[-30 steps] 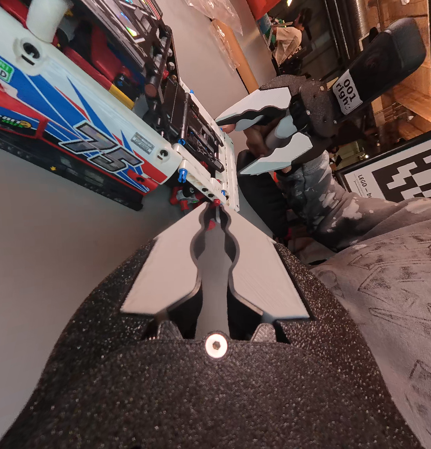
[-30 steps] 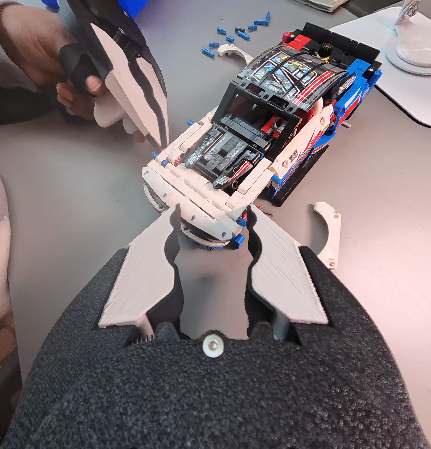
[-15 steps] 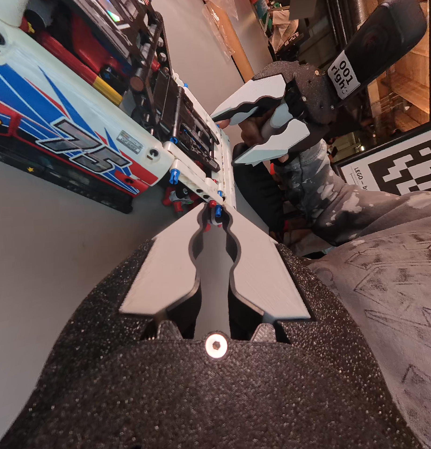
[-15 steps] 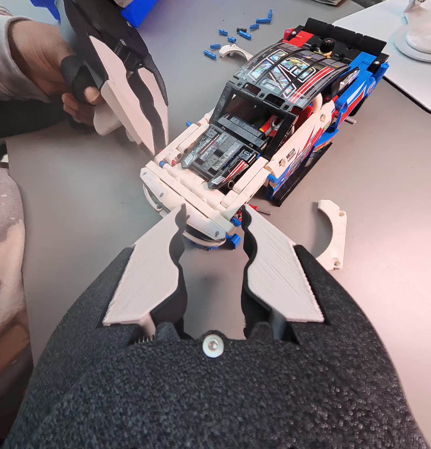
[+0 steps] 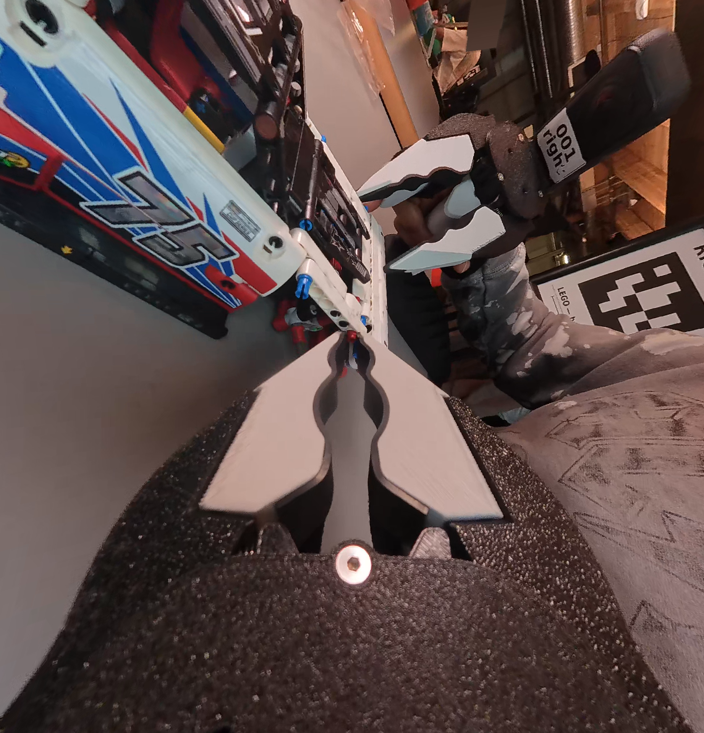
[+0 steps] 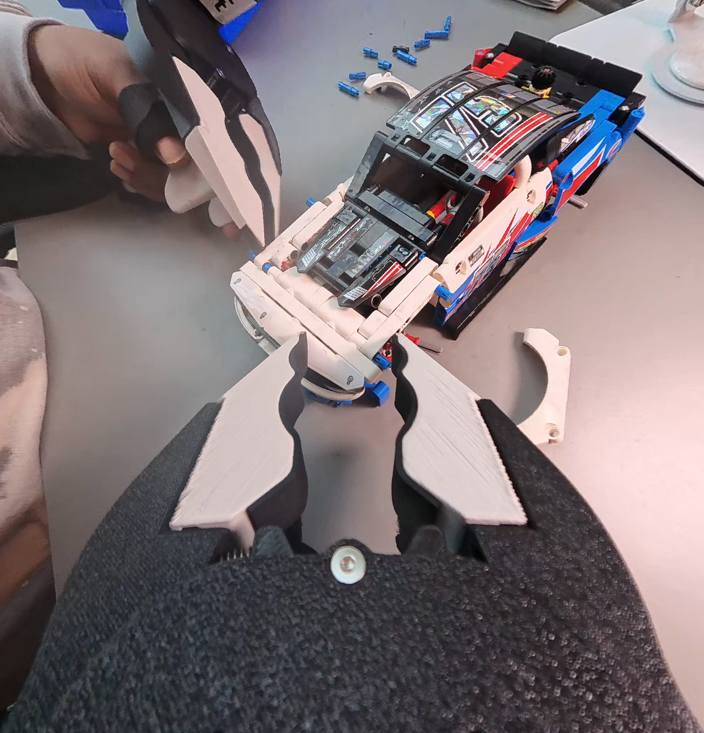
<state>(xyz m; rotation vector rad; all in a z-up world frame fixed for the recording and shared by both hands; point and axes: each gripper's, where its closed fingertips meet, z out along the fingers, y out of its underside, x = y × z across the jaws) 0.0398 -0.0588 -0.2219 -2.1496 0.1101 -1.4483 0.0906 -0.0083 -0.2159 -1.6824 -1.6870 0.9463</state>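
Note:
A white, blue and red brick-built race car stands on the grey table; it also shows in the left wrist view. My left gripper is shut down to a narrow gap on a small red, blue and white part at the car's front corner. In the right wrist view my left gripper sits at the far side of the hood. My right gripper is open, its fingers straddling the near corner of the white front bumper. It shows open in the left wrist view.
A loose white wheel-arch piece lies right of my right gripper. A second arch and several blue pins lie beyond the car. A white mat is at the far right. A black-and-white marker board stands behind. Spacing between my two grippers at the tips: around 8 cm.
My right gripper's fingers have narrowed a little around the car's front corner. My left gripper has stayed shut at the car's other front corner, with only a small shift of view.

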